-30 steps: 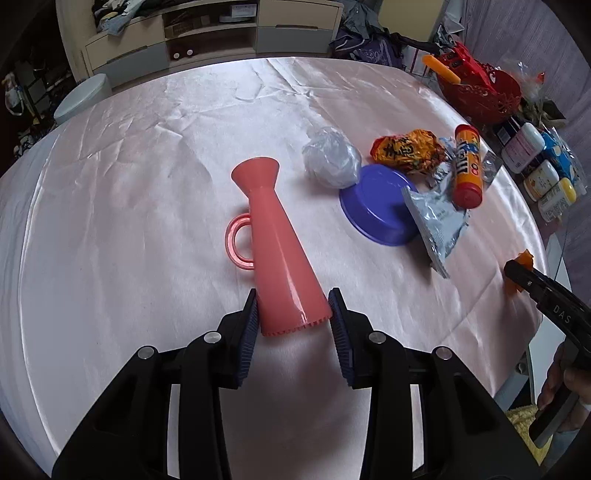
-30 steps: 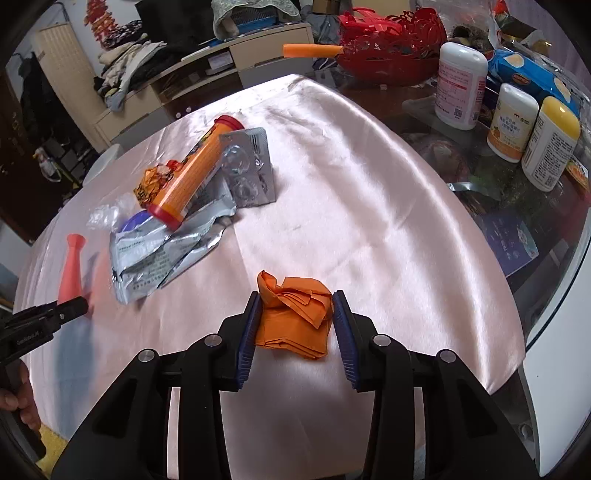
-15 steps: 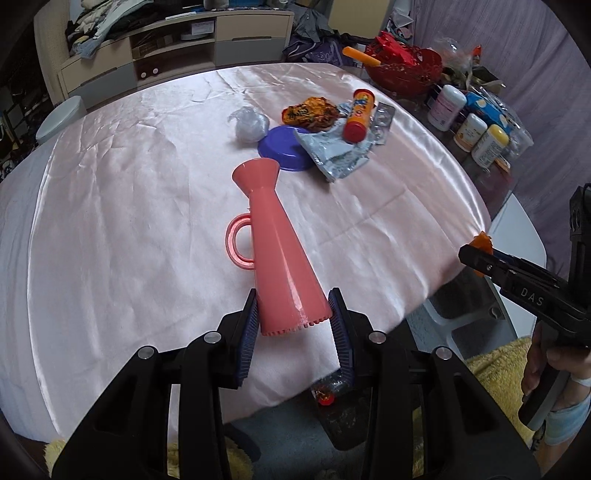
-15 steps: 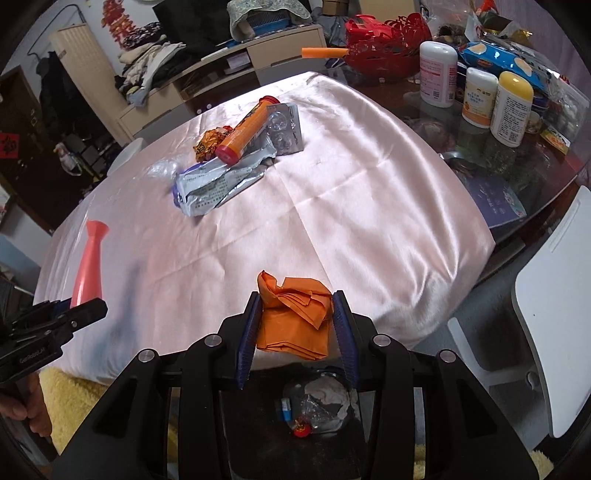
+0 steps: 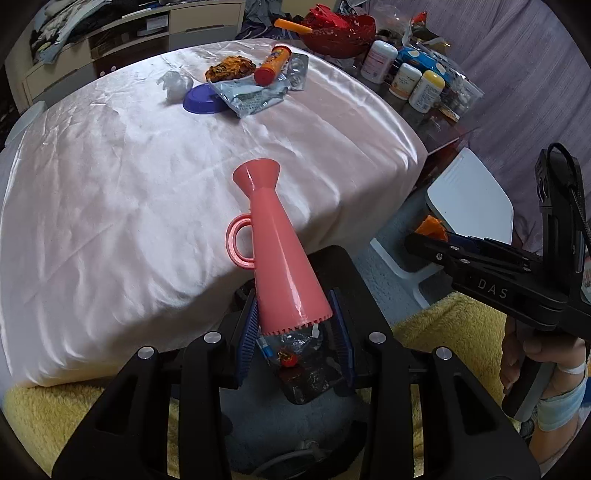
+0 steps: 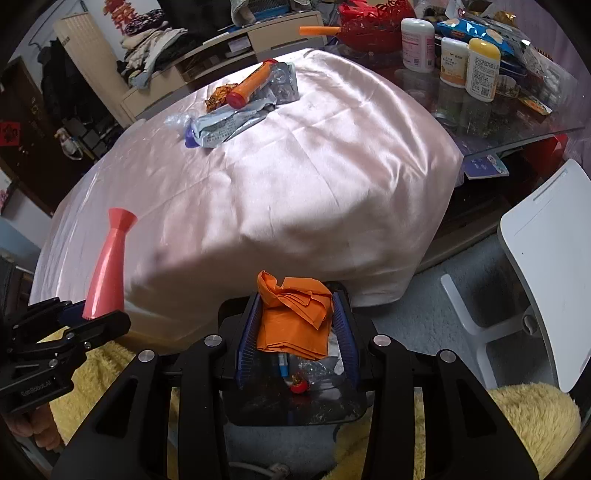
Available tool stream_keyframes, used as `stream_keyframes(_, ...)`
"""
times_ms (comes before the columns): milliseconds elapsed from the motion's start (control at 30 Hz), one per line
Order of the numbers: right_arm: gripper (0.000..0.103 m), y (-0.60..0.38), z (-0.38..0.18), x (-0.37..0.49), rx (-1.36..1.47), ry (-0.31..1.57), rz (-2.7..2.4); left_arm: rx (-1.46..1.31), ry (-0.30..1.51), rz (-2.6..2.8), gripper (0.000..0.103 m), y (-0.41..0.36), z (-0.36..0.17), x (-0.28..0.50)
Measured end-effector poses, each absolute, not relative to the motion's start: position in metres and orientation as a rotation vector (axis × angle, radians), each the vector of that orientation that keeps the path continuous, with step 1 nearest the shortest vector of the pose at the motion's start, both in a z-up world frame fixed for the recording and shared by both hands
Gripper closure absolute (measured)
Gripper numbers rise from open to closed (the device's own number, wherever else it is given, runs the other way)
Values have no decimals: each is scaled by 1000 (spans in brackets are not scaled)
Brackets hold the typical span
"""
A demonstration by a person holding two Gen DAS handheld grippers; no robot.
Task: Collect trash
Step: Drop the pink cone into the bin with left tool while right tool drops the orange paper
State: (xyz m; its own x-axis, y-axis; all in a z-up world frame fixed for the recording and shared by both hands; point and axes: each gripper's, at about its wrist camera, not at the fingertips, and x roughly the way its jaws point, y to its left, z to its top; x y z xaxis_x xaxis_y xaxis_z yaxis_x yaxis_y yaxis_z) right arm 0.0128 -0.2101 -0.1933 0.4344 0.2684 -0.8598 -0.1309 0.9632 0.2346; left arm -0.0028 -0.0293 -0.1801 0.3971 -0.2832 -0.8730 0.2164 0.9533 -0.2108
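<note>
Left gripper (image 5: pixel 295 332): jaws pinch the wide serrated end of the pink funnel-shaped piece (image 5: pixel 279 243); blue pads contact it on both sides.
Pink funnel-shaped piece: tilted, flared narrow end pointing toward the table (image 5: pixel 110 184); ring handle on its left side; held off the table edge, above the black bin (image 5: pixel 306 384).
Right gripper (image 6: pixel 297 332): jaws pinch the folded orange wrapper (image 6: pixel 295 317); blue pads press its two sides.
Orange wrapper: held clear of the table, directly above the black bin's open mouth in the right wrist view.
Black bin: on the floor just beside the near edge of the table; contains clear crumpled plastic, a small red item and a blue-and-white item.
Table: covered with pale pink satin cloth, draped over the near edge.
Remaining trash cluster: at the far side of the table; silver foil bag (image 5: pixel 255 98), orange tube with red cap (image 5: pixel 271 66) lying on it, blister pack (image 5: pixel 299 68) touching the tube, crumpled orange-brown wrapper (image 5: pixel 229 68), purple lid (image 5: pixel 201 101), clear crumpled plastic (image 5: pixel 173 83) just beside the lid.
Bottles (image 6: pixel 465 62): upright, on the glass surface beyond the table's right side.
Red basket (image 5: pixel 340 31): beyond the far edge of the table.
White chair (image 6: pixel 546 266): right of the table, near the bin.
Yellow fleece (image 6: pixel 532 413): on the floor around the bin.
</note>
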Motion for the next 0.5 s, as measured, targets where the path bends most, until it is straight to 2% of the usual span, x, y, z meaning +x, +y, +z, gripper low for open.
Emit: stream_keyframes(500, 63, -203, -233, -15, 121, 1198, 259, -11, 1316, -391, 68, -58, -259, -23)
